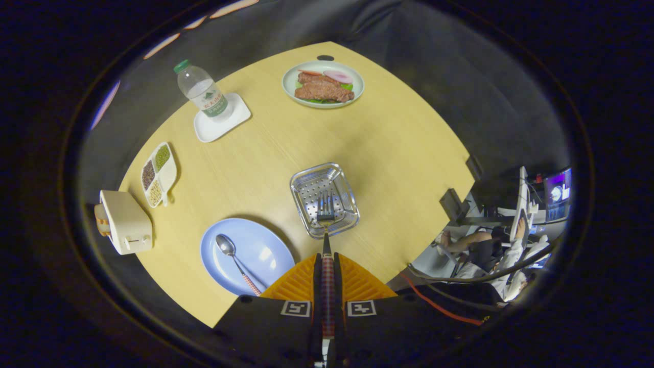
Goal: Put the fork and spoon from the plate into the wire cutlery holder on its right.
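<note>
My gripper (pixel 327 266) is shut on the fork (pixel 325 209), gripping its checked handle between both fingers. The fork's tines point forward and hang over the perforated metal cutlery holder (pixel 347 202), which sits just ahead of the fingers on the wooden table. The blue plate (pixel 265 250) lies to the left of the holder and of my fingers. On it rests the spoon (pixel 227 246), bowl pointing away, its checked handle reaching toward my fingers.
Beyond the holder stands a green plate of meat and vegetables (pixel 323 84). A water bottle (pixel 202 92) stands on a white coaster, a divided dish of beans (pixel 158 174) and a cream toaster (pixel 122 222) line the left. A person sits off the table's right edge.
</note>
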The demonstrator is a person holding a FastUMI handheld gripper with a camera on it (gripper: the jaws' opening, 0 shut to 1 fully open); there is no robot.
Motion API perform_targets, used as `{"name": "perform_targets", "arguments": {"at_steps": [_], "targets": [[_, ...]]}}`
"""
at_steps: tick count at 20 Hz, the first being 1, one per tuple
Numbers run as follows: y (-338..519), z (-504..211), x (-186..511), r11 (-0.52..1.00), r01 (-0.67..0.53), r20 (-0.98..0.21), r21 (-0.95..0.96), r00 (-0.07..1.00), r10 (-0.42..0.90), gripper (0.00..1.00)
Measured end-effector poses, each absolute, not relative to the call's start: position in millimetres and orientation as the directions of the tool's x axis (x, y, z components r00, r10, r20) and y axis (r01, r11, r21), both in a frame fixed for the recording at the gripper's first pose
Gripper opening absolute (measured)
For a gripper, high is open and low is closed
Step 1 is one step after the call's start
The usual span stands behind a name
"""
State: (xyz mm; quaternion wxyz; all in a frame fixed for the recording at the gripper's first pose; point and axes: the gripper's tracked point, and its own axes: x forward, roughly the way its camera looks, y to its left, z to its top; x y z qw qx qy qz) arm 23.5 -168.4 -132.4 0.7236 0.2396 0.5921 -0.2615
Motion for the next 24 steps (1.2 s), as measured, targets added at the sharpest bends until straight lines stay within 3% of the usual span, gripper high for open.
{"name": "perform_targets", "arguments": {"at_steps": [9, 18, 24], "targets": [[-189, -171, 46, 0.801, 0.597, -0.994, 0.040, 0.108, -0.030, 0.13], [-202, -178, 56, 0.825, 0.562, -0.987, 0.055, 0.157, -0.041, 0.18], [-193, -146, 53, 0.760, 0.632, -0.959, 0.152, 0.282, -0.043, 0.94]]}}
